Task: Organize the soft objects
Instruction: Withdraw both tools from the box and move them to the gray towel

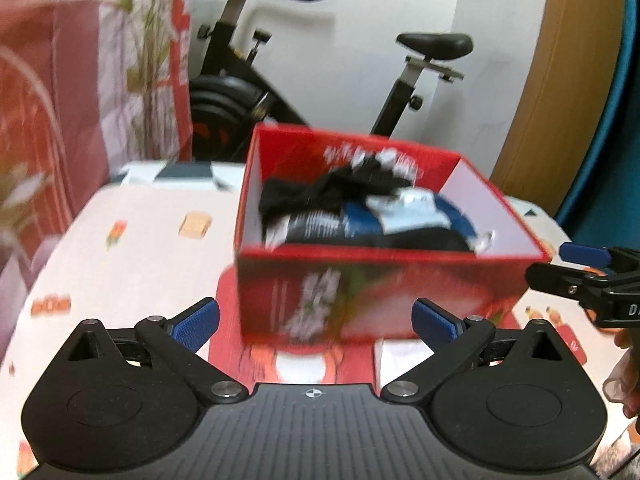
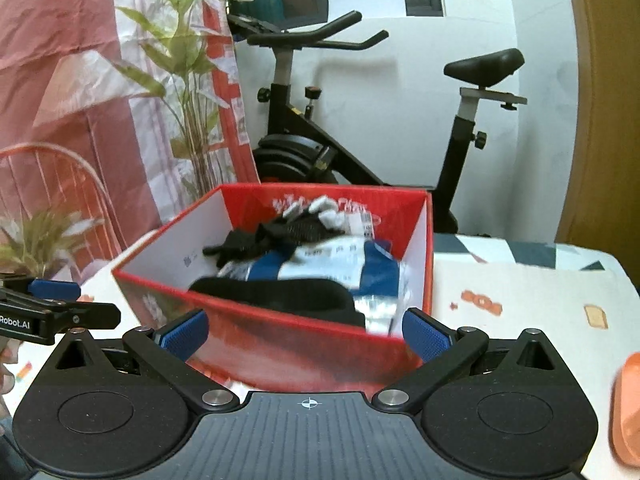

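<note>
A red cardboard box [image 1: 384, 292] stands on the table and holds several soft items: black fabric pieces [image 1: 316, 196] and a blue and white packet [image 1: 404, 216]. The box [image 2: 280, 344] also shows in the right wrist view, with the black fabric [image 2: 280, 296] and the blue and white packet [image 2: 340, 268] inside. My left gripper [image 1: 316, 324] is open and empty, just in front of the box. My right gripper [image 2: 306, 334] is open and empty at the box's near wall. Each gripper appears at the other view's edge.
The table wears a pale printed cloth [image 1: 140, 240] with a red mat [image 1: 304, 360] under the box. An exercise bike [image 2: 320, 140] stands behind the table. A plant [image 2: 180, 80] and pink curtain are at the left. An orange object [image 2: 628, 408] sits at the right edge.
</note>
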`<action>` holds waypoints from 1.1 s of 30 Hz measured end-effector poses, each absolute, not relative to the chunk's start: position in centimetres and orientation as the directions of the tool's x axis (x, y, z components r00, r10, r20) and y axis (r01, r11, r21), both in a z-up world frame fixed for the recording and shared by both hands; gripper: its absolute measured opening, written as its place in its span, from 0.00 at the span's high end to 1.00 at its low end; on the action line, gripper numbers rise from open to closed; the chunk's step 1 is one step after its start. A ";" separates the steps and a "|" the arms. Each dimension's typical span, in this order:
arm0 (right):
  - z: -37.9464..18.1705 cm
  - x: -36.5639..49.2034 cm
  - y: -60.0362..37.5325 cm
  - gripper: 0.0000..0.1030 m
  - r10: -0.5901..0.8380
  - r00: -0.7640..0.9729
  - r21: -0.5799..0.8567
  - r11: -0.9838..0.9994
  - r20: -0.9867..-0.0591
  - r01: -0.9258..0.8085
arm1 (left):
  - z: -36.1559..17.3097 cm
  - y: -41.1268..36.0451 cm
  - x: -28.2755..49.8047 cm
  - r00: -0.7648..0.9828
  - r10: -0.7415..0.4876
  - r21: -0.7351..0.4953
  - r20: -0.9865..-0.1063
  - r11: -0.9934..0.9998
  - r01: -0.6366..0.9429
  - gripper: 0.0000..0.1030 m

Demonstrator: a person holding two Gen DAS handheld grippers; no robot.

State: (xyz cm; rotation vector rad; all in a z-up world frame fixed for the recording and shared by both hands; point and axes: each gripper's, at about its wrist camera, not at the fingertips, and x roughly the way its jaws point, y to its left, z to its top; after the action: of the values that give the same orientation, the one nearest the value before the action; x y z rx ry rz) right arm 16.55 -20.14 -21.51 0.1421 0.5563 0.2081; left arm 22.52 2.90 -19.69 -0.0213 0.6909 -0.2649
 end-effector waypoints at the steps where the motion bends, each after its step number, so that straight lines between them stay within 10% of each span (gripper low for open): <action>1: -22.0 16.2 -20.1 0.00 0.236 0.823 0.192 0.969 -0.516 -0.157 | -20.3 3.1 22.2 0.730 -0.245 -0.114 -0.638 0.968 0.225 0.00; 33: -33.1 9.3 -19.3 0.00 0.169 0.653 0.193 0.981 -0.738 -0.036 | -29.9 4.5 16.6 0.611 -0.151 -0.089 -0.777 0.987 0.130 0.00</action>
State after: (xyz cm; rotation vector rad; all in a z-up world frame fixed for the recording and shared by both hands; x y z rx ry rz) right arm 9.29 -19.30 -33.08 0.1668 0.8517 0.1171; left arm 16.59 4.54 -29.89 -0.0246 0.8992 -0.1624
